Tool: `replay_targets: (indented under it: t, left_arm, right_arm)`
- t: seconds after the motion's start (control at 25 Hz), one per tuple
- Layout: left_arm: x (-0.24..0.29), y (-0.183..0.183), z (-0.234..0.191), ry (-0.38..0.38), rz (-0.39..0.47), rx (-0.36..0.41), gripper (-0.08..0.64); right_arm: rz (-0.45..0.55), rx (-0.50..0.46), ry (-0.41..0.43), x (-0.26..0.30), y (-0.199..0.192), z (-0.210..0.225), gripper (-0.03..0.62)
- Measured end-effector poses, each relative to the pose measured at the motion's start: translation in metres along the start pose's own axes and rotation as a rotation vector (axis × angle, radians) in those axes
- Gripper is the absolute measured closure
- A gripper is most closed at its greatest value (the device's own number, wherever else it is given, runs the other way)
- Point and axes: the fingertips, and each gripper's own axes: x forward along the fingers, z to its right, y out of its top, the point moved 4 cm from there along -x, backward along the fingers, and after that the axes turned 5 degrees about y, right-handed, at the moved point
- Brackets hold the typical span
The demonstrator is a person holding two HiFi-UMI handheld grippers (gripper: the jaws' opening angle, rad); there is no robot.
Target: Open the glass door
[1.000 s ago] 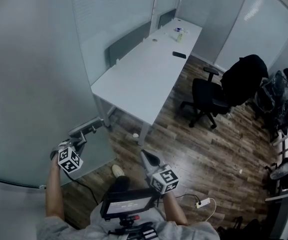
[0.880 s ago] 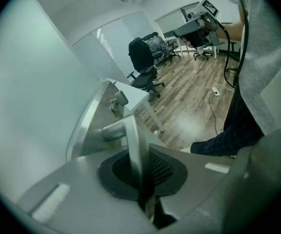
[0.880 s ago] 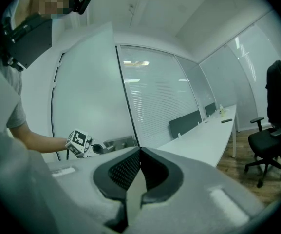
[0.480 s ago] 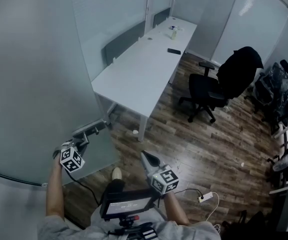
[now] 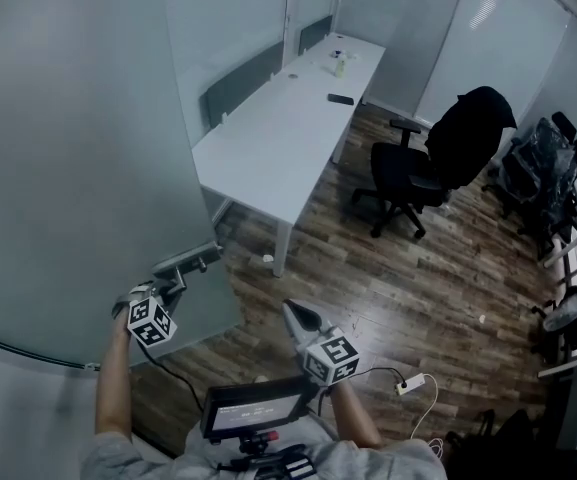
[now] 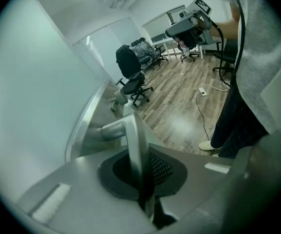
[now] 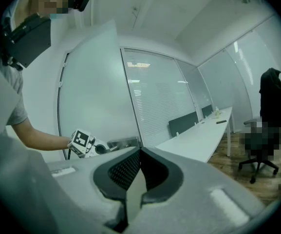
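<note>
The frosted glass door [image 5: 68,168] fills the left of the head view. Its metal lever handle [image 5: 188,260] sticks out near the door's edge. My left gripper [image 5: 171,280] is shut on that handle. In the left gripper view the handle's bar [image 6: 133,135] runs down between the closed jaws of the left gripper [image 6: 142,177], beside the glass door [image 6: 33,91]. My right gripper [image 5: 290,306] hangs in front of me, shut and empty. From the right gripper view, the right gripper [image 7: 139,152] points level toward the door [image 7: 96,91] and the handle [image 7: 123,143].
A long white desk [image 5: 278,138] stands along the glass partition beyond the door. A black office chair [image 5: 438,163] with a dark jacket sits right of it. A power strip [image 5: 408,381] and its cable lie on the wood floor. More chairs [image 5: 538,168] crowd the far right.
The door edge and handle have shifted a little to the right in the head view, my left gripper moving with them. The desk and chair appear further left. The right gripper holds its pose.
</note>
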Motion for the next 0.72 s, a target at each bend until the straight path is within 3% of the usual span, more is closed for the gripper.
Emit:
replay_targets:
  t: [0.72]
  left_arm:
    - [-0.030, 0.021, 0.053, -0.009, 0.058, 0.080, 0.557]
  right_arm:
    - [0.017, -0.023, -0.121, -0.067, -0.011, -0.054, 0.590]
